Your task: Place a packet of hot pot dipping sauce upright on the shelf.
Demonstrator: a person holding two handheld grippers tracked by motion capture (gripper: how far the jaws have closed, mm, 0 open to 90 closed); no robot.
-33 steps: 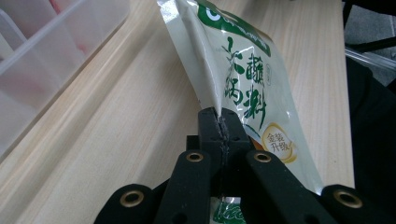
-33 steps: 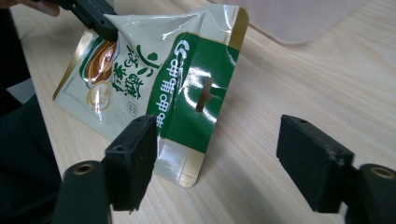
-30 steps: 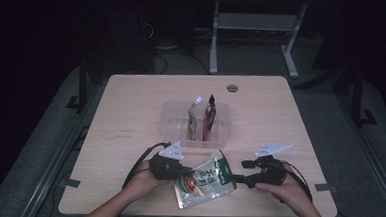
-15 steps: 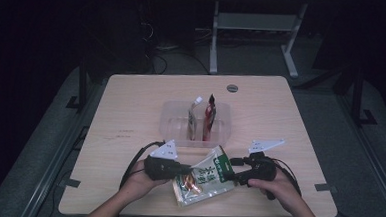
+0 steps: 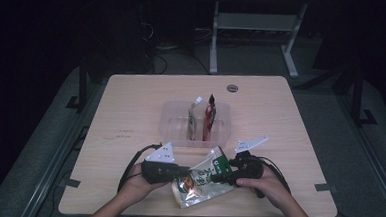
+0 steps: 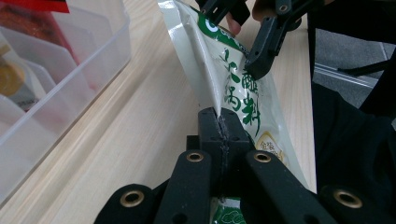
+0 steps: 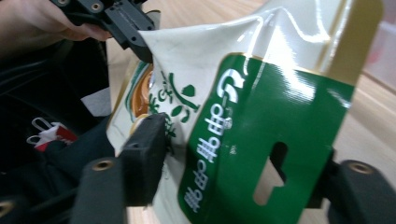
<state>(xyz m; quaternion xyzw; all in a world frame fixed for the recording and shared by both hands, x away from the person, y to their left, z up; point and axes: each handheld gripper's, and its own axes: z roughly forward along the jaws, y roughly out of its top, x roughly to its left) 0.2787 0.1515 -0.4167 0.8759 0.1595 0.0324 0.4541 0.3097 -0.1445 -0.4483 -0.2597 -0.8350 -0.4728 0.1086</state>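
Low in the centre of the high view we see the green-and-cream sauce packet (image 5: 205, 179) held just above the wooden table (image 5: 131, 110), in front of the clear plastic bin (image 5: 173, 120). Our left gripper (image 5: 181, 172) is clamped tight on the packet's edge (its jaws meet on the seam). Our right gripper (image 5: 216, 178) stands parted, one jaw on each side of the packet's green header end.

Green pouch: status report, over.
Left gripper shut on pouch edge. Right gripper open, jaws straddling its green header. Clear bin beyond, nothing in the way.
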